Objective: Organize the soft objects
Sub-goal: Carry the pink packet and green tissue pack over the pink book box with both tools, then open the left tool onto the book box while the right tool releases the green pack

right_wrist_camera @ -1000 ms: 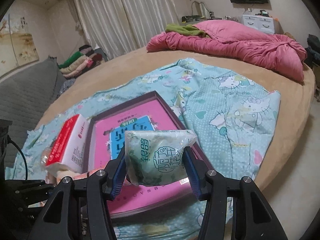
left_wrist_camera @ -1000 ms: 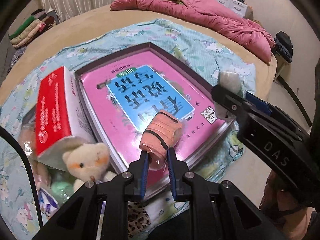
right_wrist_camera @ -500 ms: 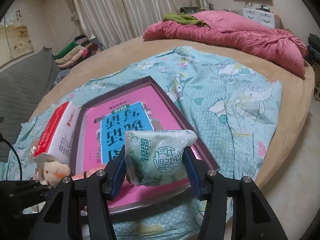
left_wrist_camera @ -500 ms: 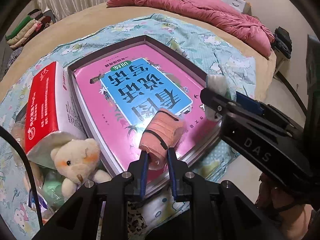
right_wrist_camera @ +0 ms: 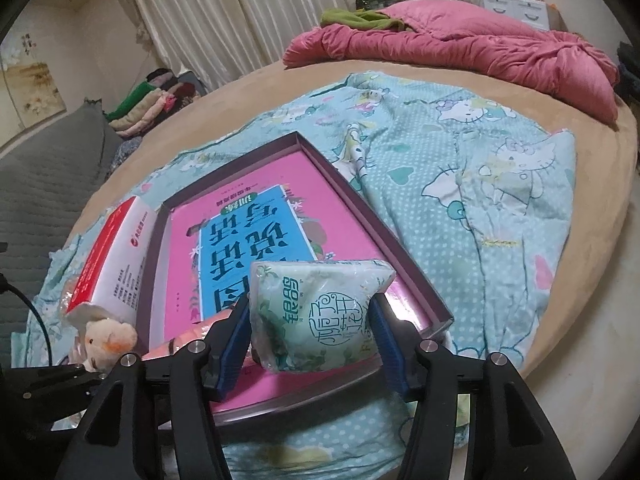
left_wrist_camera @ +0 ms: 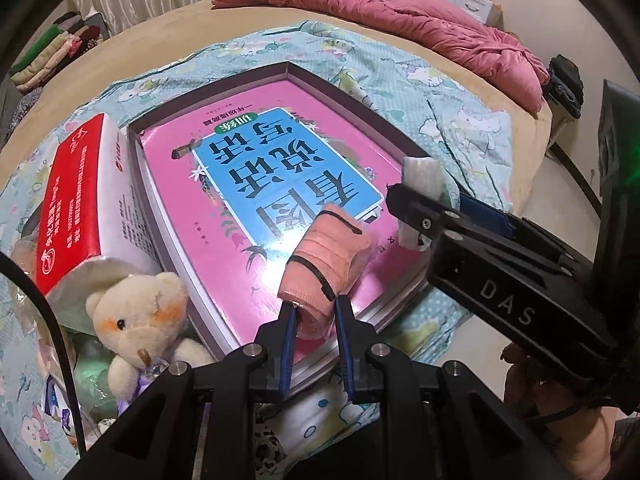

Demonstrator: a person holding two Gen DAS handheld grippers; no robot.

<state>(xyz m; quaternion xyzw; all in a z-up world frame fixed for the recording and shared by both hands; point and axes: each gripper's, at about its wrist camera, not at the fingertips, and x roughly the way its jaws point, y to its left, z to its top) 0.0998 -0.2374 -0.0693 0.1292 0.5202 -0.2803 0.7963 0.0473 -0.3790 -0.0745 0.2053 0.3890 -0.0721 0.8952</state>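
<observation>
My left gripper [left_wrist_camera: 315, 312] is shut on a rolled peach cloth item in clear wrap [left_wrist_camera: 324, 256], held over the near edge of a purple tray [left_wrist_camera: 344, 92] that holds a pink book [left_wrist_camera: 256, 184]. My right gripper [right_wrist_camera: 310, 318] is shut on a green-white tissue pack [right_wrist_camera: 316, 312], above the tray's near right corner [right_wrist_camera: 436, 312]; it also shows in the left wrist view [left_wrist_camera: 420, 196]. A cream teddy bear [left_wrist_camera: 136, 312] lies left of the tray among other soft packets.
A red-and-white tissue box [left_wrist_camera: 80, 200] leans against the tray's left side. The tray sits on a teal cartoon-print sheet [right_wrist_camera: 480, 184] on a round tan bed [right_wrist_camera: 592, 240]. A pink quilt [right_wrist_camera: 460, 44] lies at the back. Folded clothes [right_wrist_camera: 152, 100] are far left.
Both grippers have moved forward and lower over the tray with their loads still held. The right gripper now reaches further over the book.
</observation>
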